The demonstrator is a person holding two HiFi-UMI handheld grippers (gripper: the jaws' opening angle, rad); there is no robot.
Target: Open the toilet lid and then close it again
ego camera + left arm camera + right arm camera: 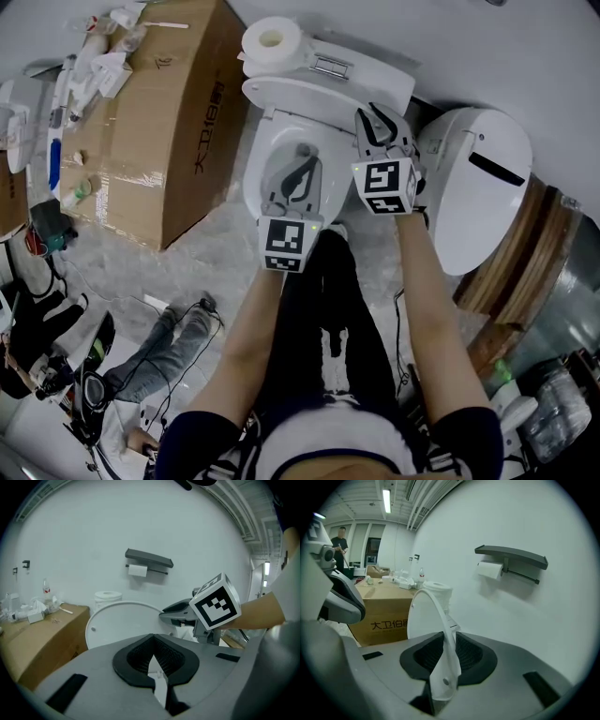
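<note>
The white toilet lid (305, 94) stands raised, nearly upright, in front of the tank (352, 66). My right gripper (377, 112) is at its right edge. In the right gripper view the lid's thin rim (440, 634) runs between the pads, and the right gripper (447, 639) is shut on it. My left gripper (300, 155) hovers over the open bowl (267, 155), shut, with nothing held. In the left gripper view its tips (152, 639) meet, with the round lid (117, 620) and the right gripper (164, 616) beyond them.
A big cardboard box (159, 122) with clutter on top stands left of the toilet. A paper roll (272, 39) sits on the tank. Another white toilet part (478, 178) stands at the right. A wall paper holder (511, 557) hangs above. Someone's legs (159, 347) and cables lie lower left.
</note>
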